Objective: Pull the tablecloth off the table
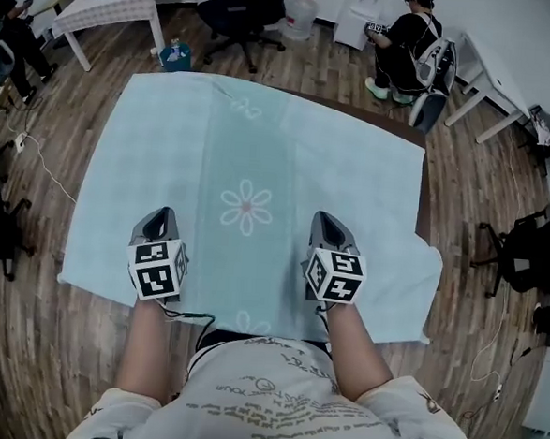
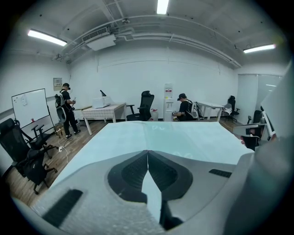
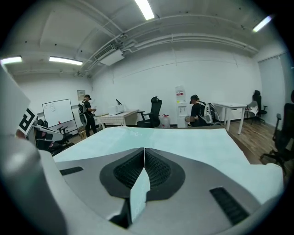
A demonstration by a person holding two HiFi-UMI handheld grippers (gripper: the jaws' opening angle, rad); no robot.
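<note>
L tool (image 1: 161, 215) & R tool (image 1: 328, 219) both closed, empty, above tablecloth (image 1: 262, 138) nr front edge.

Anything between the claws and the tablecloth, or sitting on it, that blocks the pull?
Nothing visible. The left claw and right claw are shut and empty over the near part of the tablecloth, and nothing rests on the cloth.

Matt, smooth pale blue flower-printed cloth tablecloth (image 1: 261, 147); dark brown wooden desk (image 1: 425, 206); faintly glossy brown wood-plank floor (image 1: 88, 342).
</note>
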